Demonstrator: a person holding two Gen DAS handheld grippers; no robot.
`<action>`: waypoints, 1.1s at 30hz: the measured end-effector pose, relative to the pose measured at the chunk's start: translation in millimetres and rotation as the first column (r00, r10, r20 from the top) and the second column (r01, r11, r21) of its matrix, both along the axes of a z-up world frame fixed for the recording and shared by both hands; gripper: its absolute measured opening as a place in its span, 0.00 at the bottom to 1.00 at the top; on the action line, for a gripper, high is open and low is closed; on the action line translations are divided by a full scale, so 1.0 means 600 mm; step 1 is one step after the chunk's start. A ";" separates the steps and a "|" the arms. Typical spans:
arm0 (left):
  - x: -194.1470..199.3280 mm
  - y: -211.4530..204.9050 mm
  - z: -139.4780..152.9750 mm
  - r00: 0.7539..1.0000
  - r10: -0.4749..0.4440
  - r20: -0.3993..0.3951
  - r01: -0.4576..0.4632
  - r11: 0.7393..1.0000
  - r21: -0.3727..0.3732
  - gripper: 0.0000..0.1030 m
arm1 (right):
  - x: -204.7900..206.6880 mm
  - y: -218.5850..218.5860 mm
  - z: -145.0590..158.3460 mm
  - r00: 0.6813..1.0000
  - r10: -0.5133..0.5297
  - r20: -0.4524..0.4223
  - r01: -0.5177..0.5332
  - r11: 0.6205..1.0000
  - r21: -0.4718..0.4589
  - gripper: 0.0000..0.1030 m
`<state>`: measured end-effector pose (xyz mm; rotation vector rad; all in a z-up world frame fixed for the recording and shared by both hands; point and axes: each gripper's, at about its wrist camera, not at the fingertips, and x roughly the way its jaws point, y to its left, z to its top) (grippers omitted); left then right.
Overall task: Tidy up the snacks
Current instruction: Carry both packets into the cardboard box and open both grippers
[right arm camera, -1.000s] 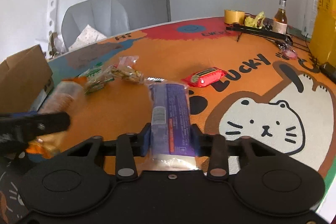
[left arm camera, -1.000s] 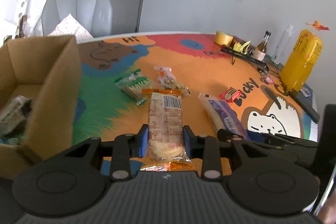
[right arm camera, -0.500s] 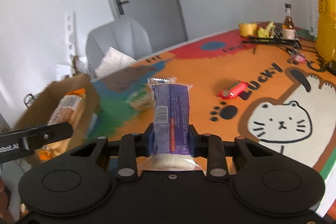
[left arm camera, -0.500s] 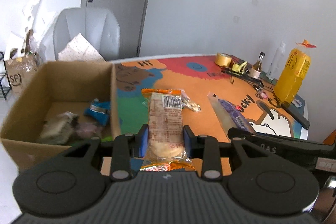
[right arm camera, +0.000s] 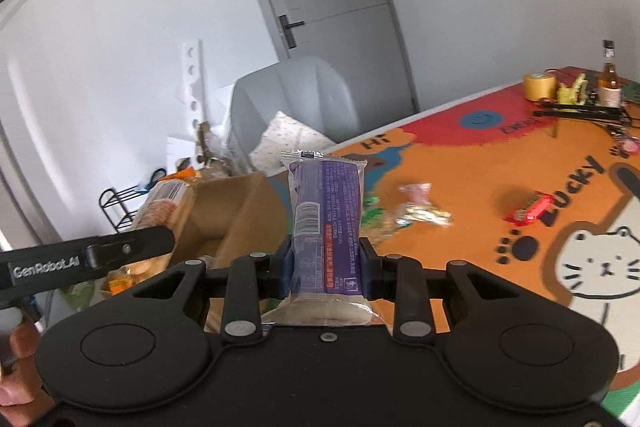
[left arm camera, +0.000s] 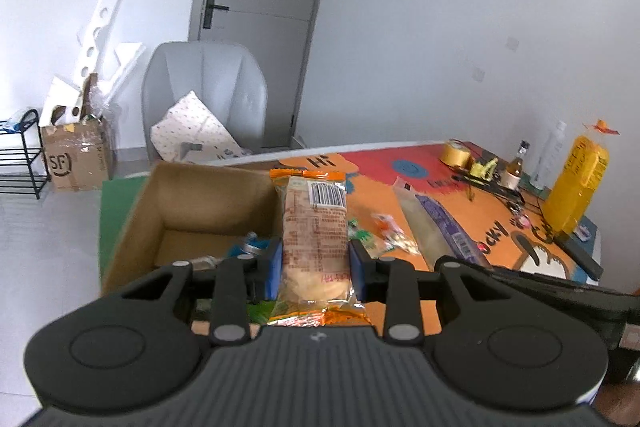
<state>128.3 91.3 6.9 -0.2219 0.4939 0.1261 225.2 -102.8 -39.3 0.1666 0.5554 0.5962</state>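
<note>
Clamping an orange-wrapped snack (left arm camera: 314, 239) and a purple-wrapped snack (right arm camera: 326, 223), both tools have risen nearer the cardboard box (left arm camera: 192, 203).

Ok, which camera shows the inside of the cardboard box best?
The left wrist view: it looks down into the cardboard box, showing its floor and wrapped snacks. The right wrist view shows mostly its outer walls.

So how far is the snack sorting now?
Done: a few snacks lie in the cardboard box. In hand: left gripper holds the orange packet, right gripper the purple packet. Left: red bar and small wrapped snacks on the table.
</note>
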 end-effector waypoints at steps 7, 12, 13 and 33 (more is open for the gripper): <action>-0.014 0.054 0.002 0.998 0.059 -0.008 -0.059 0.998 0.002 0.32 | -0.006 0.054 0.013 0.998 0.062 0.014 -0.061 0.998 -0.018 0.29; -0.022 0.093 -0.001 0.995 0.096 -0.013 -0.096 0.995 0.000 0.32 | -0.006 0.098 0.017 0.995 0.103 0.010 -0.103 0.994 -0.028 0.29; -0.022 0.098 -0.002 0.995 0.099 -0.013 -0.099 0.995 0.000 0.32 | -0.008 0.107 0.018 0.994 0.111 0.010 -0.110 0.993 -0.033 0.29; -0.002 0.171 -0.047 0.993 0.107 -0.048 -0.111 0.992 -0.067 0.32 | -0.017 0.225 0.009 0.989 0.150 -0.019 -0.151 0.980 -0.127 0.44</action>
